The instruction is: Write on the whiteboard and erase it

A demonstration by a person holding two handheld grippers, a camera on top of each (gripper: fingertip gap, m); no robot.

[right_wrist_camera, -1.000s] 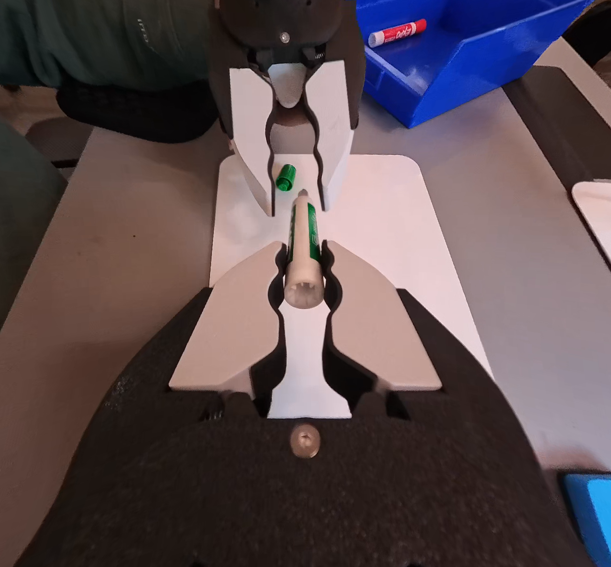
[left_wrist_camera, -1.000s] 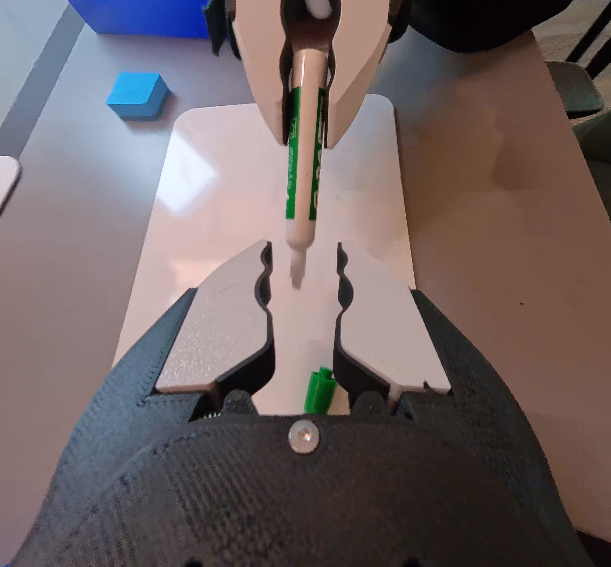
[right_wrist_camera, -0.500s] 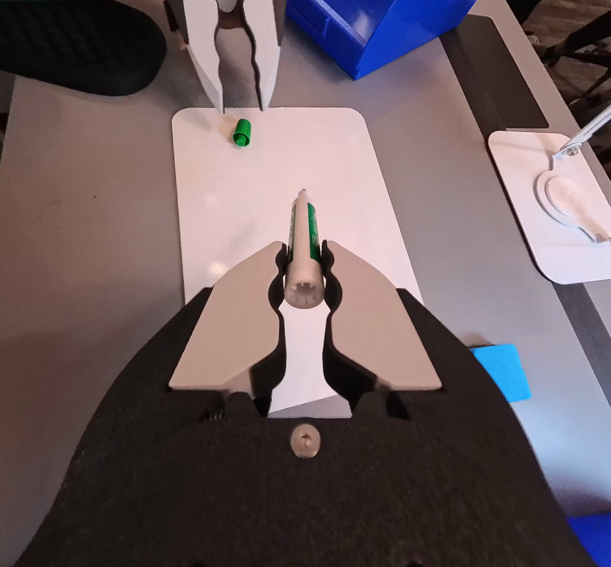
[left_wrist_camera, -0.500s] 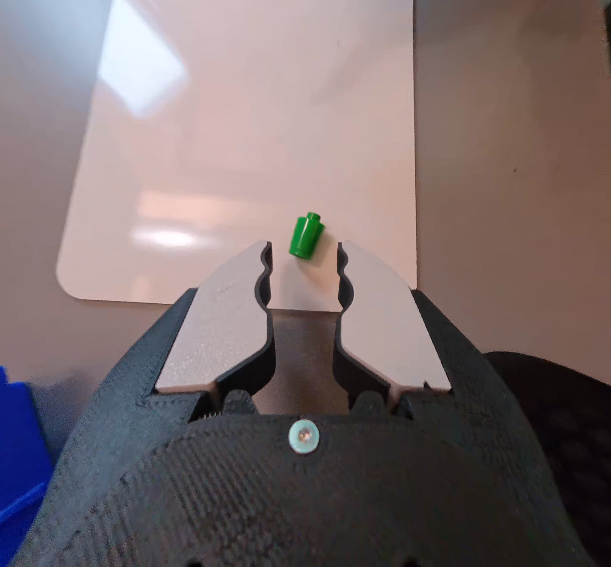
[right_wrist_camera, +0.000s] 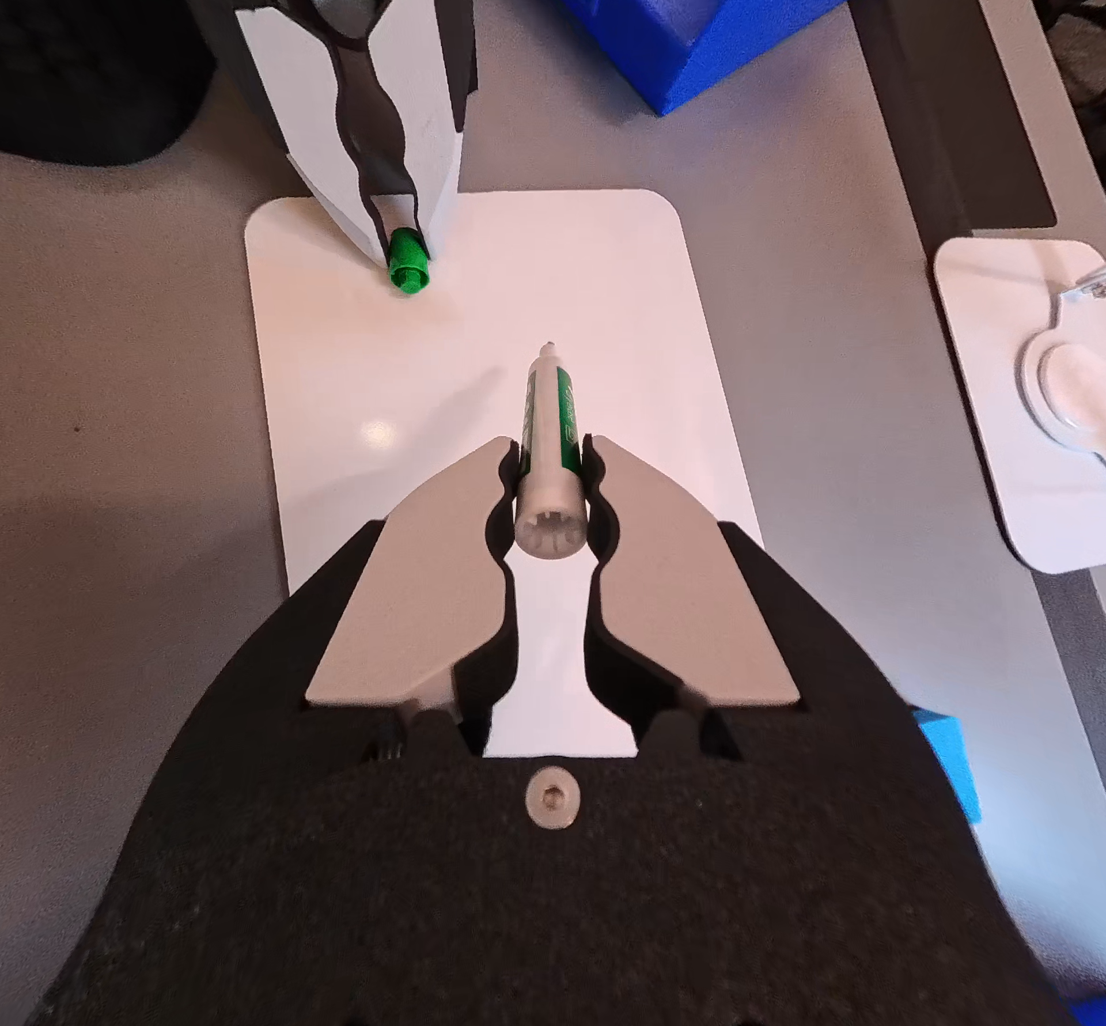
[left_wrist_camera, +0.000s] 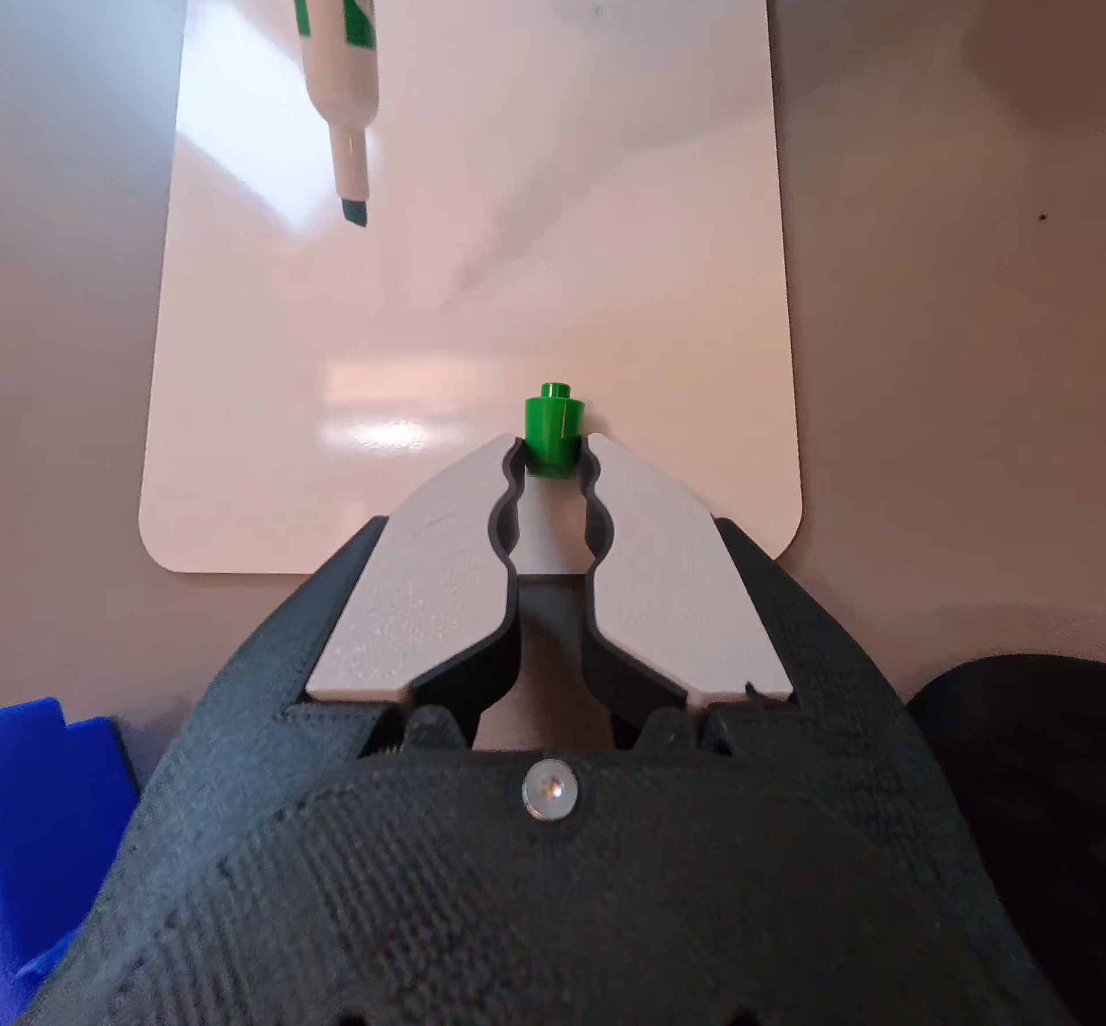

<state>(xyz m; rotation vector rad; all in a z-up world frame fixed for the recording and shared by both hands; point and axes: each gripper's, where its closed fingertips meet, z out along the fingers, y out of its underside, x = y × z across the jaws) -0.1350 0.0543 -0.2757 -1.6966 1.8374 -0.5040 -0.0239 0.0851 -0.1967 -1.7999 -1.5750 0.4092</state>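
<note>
Now left tongs have closed on the green cap.

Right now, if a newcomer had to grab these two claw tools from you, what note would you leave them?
Right gripper: shut on the uncapped green marker, tip poised above the whiteboard, apparently not touching.
Left gripper: fingertips closed around the green cap, which lies on the board's corner.
Blue eraser: on the table beside the board, near the right gripper.
Done: the cap is off.
Left: the board looks blank, so write, then erase.
</note>
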